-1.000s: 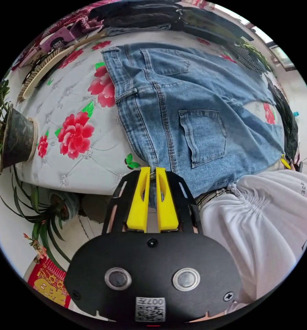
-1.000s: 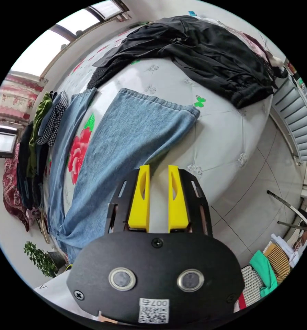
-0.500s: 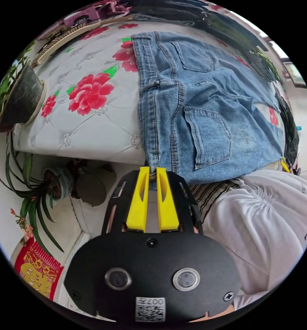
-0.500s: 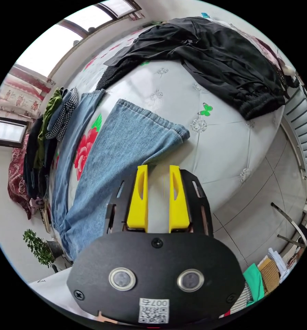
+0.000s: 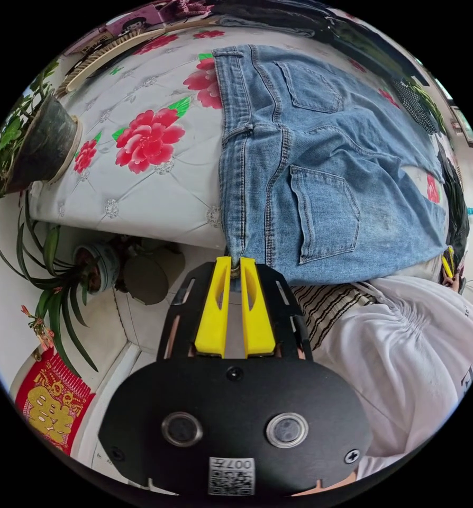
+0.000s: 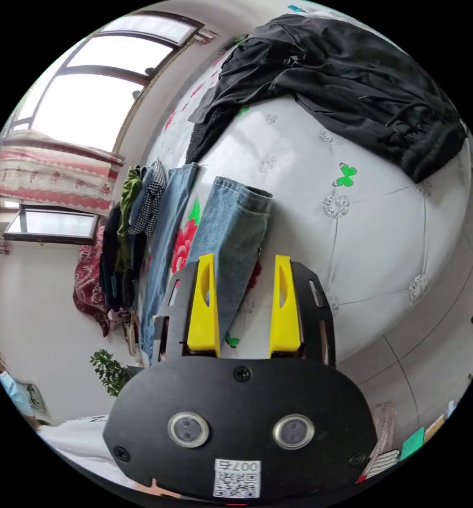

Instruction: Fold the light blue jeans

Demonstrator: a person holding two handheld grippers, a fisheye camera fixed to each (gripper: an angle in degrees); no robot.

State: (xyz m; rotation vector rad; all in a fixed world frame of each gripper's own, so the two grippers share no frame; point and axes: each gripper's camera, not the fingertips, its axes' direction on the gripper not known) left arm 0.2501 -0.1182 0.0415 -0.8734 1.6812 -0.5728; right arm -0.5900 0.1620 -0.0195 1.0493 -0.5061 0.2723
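The light blue jeans [image 5: 310, 159] lie back-pockets-up on a white flowered bed [image 5: 141, 180], waistband toward the left of the left gripper view. My left gripper [image 5: 235, 262] is shut on the waistband corner at the bed's near edge. In the right gripper view one leg of the jeans [image 6: 231, 233] runs up the middle, its hem end bunched, with the second leg beside it. My right gripper [image 6: 245, 260] stands open above that leg, jaws wide apart, with nothing gripped.
Black clothes [image 6: 347, 74] lie heaped at the bed's far end. More garments [image 6: 125, 227] hang along the bed's far side. Potted plants [image 5: 30, 143] stand by the bed corner. A person's white top [image 5: 416, 349] is close on the right. Tiled floor [image 6: 432, 349] lies beyond the bed edge.
The right gripper opened wider and shifted over the jeans leg, whose hem end has bunched narrower. The left gripper keeps its hold on the waistband; the seat has creased.
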